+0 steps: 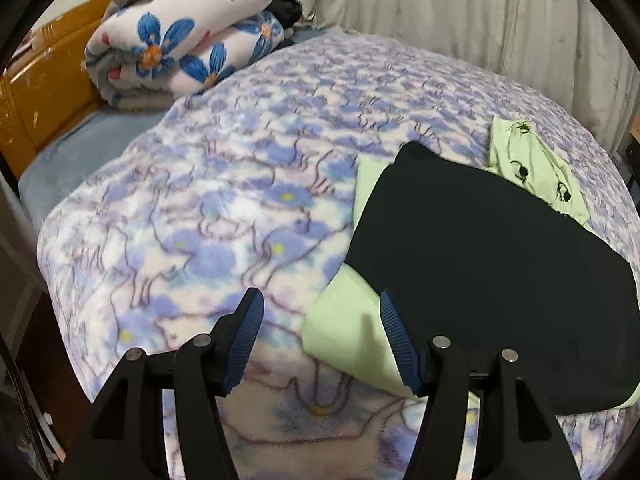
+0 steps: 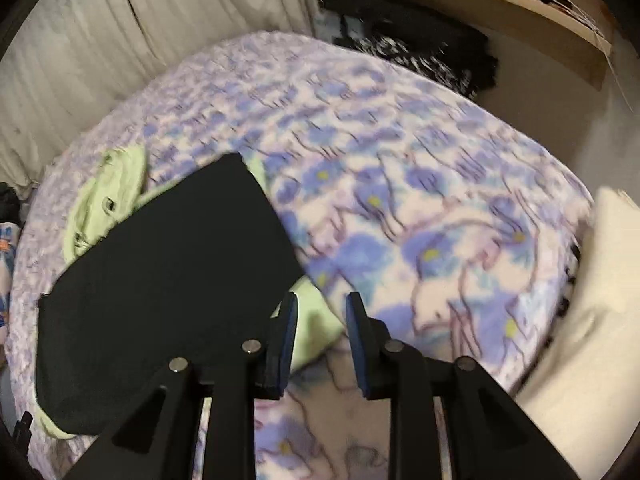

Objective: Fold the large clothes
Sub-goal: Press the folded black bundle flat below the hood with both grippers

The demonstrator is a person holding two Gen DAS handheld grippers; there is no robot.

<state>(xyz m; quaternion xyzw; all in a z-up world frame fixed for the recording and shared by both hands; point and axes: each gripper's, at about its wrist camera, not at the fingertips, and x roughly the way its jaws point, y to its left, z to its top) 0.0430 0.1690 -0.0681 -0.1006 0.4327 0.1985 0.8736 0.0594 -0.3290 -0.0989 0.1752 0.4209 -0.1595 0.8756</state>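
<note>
A light green garment point(image 1: 344, 324) lies on the bed's purple flowered blanket point(image 1: 208, 216), with a black folding board point(image 1: 492, 264) flat on top of it. A green part with buttonholes point(image 1: 532, 164) sticks out behind the board. My left gripper point(image 1: 320, 312) is open and empty, its fingers either side of the garment's near left corner, just above it. In the right wrist view the garment point(image 2: 316, 320) and board point(image 2: 176, 280) lie to the left. My right gripper point(image 2: 322, 312) is open and empty over the garment's near right corner.
A rolled blue-flowered quilt point(image 1: 188, 32) lies at the bed's far left by an orange headboard point(image 1: 36, 92). A pale curtain point(image 1: 460, 12) hangs behind the bed. A cream pillow point(image 2: 588, 300) sits at the right edge, with a wooden shelf point(image 2: 500, 4) and dark clutter beyond.
</note>
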